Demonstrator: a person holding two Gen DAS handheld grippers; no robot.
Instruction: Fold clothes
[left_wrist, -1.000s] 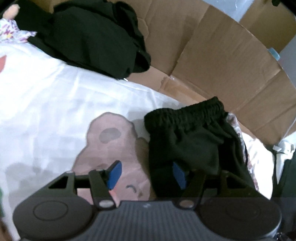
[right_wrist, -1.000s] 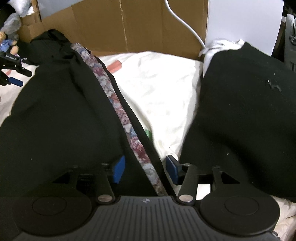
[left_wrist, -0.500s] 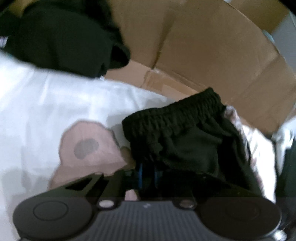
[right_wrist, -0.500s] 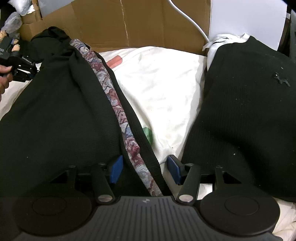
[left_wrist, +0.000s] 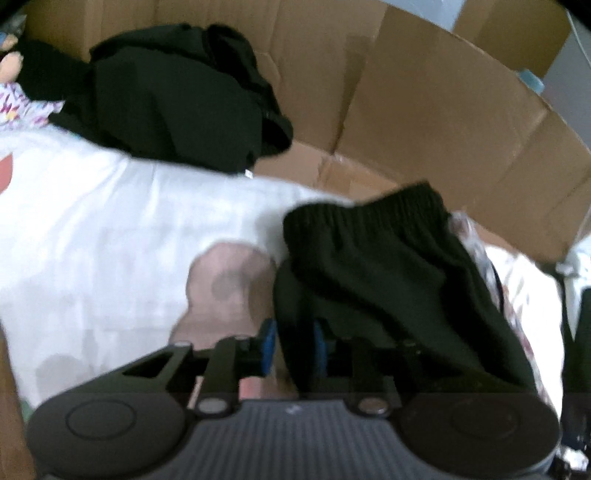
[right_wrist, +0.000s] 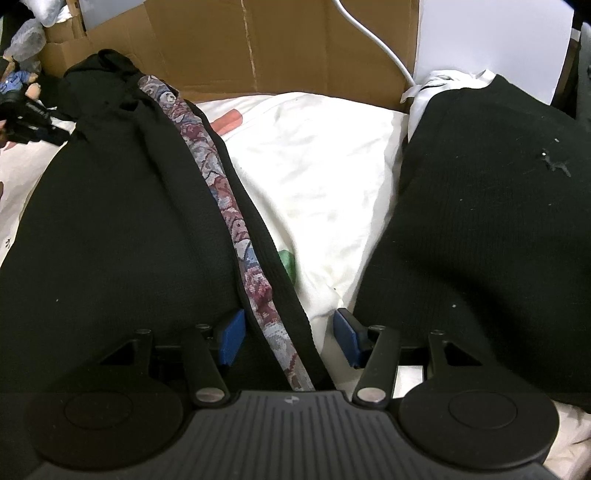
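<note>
Your left tongs (left_wrist: 291, 345) have a fold of the black shorts (left_wrist: 388, 280) between their blue pads, and the jaws are opening, so that grip is loosening; whether the pads press the cloth at this instant is hard to tell through the blur. Your right tongs (right_wrist: 290, 338) stand released, straddling the near edge of the same garment, with its black hem and the patterned strip (right_wrist: 236, 225) between the pads but not pinched.

If the left jaws part further, the lifted waistband end will likely slip out and drop back in a crumple. With the right side unclamped, any pull from the left would probably drag the whole piece across the white sheet (right_wrist: 325, 166) instead of folding it.

The shorts lie on the bed, left of centre in the right view, near the cardboard (right_wrist: 277, 48) at the far side. They are soft black knit with a gathered elastic waistband (left_wrist: 373, 212), bunched and wrinkled, not flat. Another dark garment (right_wrist: 491, 206) lies well apart on the right.
</note>
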